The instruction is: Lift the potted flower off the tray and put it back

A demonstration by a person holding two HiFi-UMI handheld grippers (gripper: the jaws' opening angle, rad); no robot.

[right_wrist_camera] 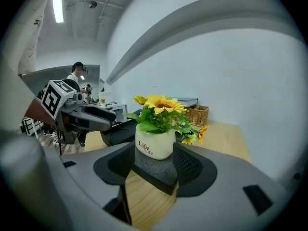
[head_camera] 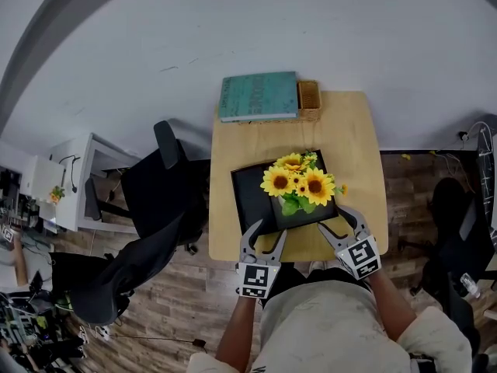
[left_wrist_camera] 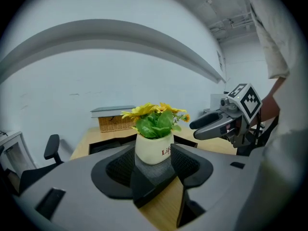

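Observation:
A white pot [left_wrist_camera: 154, 149] of yellow sunflowers [head_camera: 299, 185] stands upright on a black tray [head_camera: 250, 196] on the wooden table [head_camera: 349, 138]. My left gripper [head_camera: 264, 238] is at the tray's near left corner, and my right gripper [head_camera: 342, 222] is at its near right corner. Both are open. In the left gripper view the tray's grey-lined corner [left_wrist_camera: 156, 174] lies between the spread jaws, with the pot just beyond. The right gripper view shows the same: the tray's edge [right_wrist_camera: 154, 170] is between wide jaws and the pot [right_wrist_camera: 155, 143] behind it. Neither gripper touches the pot.
A teal book [head_camera: 258, 96] and a wicker basket [head_camera: 309, 95] sit at the table's far edge. A black office chair [head_camera: 155, 185] stands left of the table, with another chair [head_camera: 458, 208] at the right. A person stands far off in the room [right_wrist_camera: 77, 73].

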